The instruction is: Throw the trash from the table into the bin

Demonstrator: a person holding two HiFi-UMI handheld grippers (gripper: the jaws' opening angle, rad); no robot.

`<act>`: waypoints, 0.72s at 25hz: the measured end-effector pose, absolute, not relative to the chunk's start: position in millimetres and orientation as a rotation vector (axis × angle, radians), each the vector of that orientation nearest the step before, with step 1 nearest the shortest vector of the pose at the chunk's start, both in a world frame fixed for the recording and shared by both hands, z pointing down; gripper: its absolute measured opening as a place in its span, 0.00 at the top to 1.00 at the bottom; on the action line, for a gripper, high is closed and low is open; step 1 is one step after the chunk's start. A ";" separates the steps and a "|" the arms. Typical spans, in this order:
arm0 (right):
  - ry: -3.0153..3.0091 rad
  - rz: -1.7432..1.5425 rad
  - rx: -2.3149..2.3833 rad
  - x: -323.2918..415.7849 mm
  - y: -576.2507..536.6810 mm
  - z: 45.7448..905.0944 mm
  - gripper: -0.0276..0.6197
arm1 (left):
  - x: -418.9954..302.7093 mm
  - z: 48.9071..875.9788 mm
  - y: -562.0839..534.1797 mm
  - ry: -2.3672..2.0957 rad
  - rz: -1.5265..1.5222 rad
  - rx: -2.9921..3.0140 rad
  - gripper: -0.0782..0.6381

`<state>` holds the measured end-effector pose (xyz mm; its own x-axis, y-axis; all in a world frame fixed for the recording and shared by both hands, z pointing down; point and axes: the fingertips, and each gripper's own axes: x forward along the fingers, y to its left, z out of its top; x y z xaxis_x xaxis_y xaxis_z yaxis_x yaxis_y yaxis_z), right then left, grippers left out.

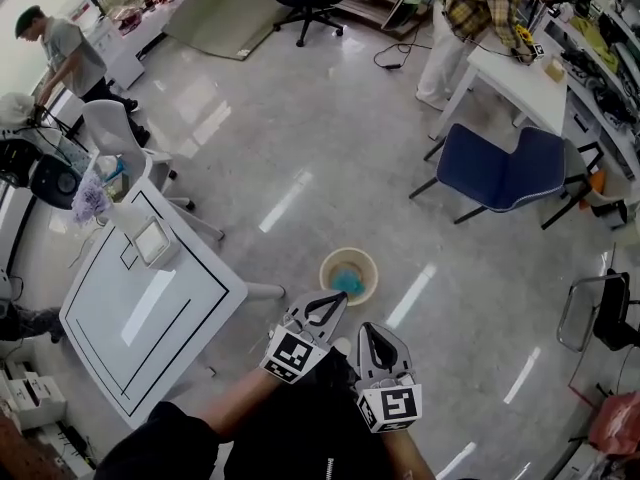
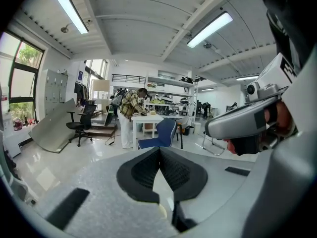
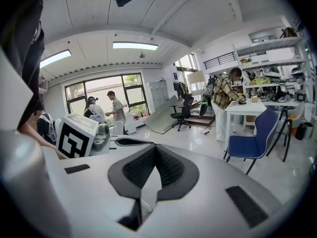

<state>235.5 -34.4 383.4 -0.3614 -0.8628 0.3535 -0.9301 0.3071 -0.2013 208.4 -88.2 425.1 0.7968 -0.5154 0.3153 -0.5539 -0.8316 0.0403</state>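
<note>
Head view: the left tool (image 1: 335, 299) and right tool (image 1: 369, 330) hang side by side above the floor, near the bin (image 1: 327, 265), which stands beside the white bench (image 1: 110, 318) and holds blue trash (image 1: 348, 282). Left gripper view: the left tool's jaws meet at the tips, nothing between them. Right gripper view: the right tool's jaws likewise meet, empty.

Left gripper (image 1: 340, 300) and right gripper (image 1: 369, 329) abreast, fingers together, empty.
</note>
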 end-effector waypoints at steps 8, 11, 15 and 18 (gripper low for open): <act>-2.401 0.497 1.707 233.9 -40.2 368.6 0.95 | 192.7 382.3 -81.8 -0.903 0.347 2.917 0.88; -2.398 0.480 1.722 232.7 -41.8 366.1 0.95 | 186.0 383.7 -83.8 -0.916 0.342 2.920 0.88; -2.393 0.474 1.734 234.4 -41.7 364.3 0.95 | 182.7 384.0 -84.2 -0.924 0.330 2.910 0.88; -2.394 0.464 1.741 236.8 -43.0 361.9 0.95 | 184.9 383.0 -84.9 -0.925 0.327 2.919 0.88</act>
